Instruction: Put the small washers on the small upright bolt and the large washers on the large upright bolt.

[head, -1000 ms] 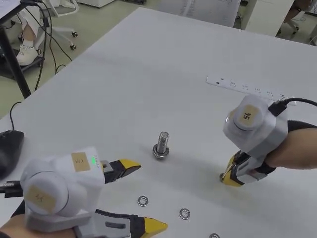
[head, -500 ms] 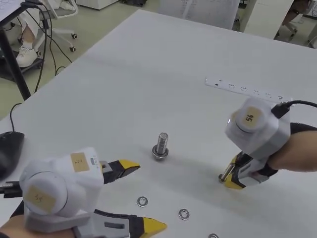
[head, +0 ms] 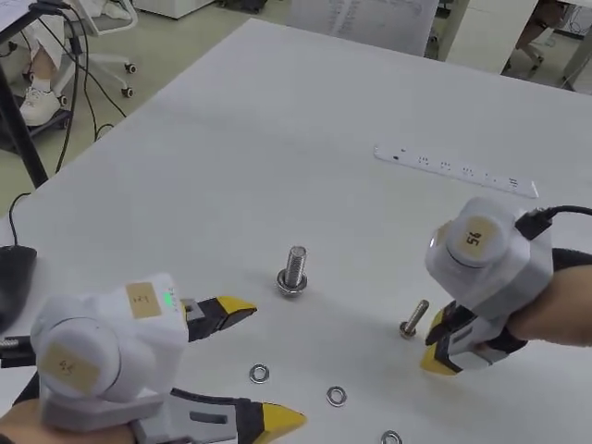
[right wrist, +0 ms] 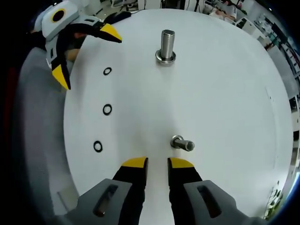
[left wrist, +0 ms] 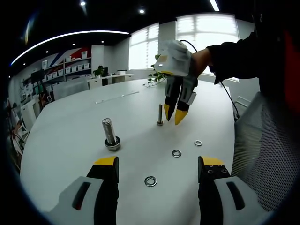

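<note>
The large bolt stands upright mid-table. To its right the small bolt stands upright on its own. Just right of it hovers my right gripper, open by a narrow gap and holding nothing. Three washers lie flat in a row near the front edge, seen too as washers. At the front left my left gripper is wide open, empty, above the nearest washer.
A white power strip lies at the back right. A dark mouse sits at the table's left edge, which drops to a floor with cables and a chair. Bare tabletop stretches behind the bolts.
My right gripper has let go of the small bolt and drawn back a little to the right; the bolt now stands free. The left gripper has hardly moved.
</note>
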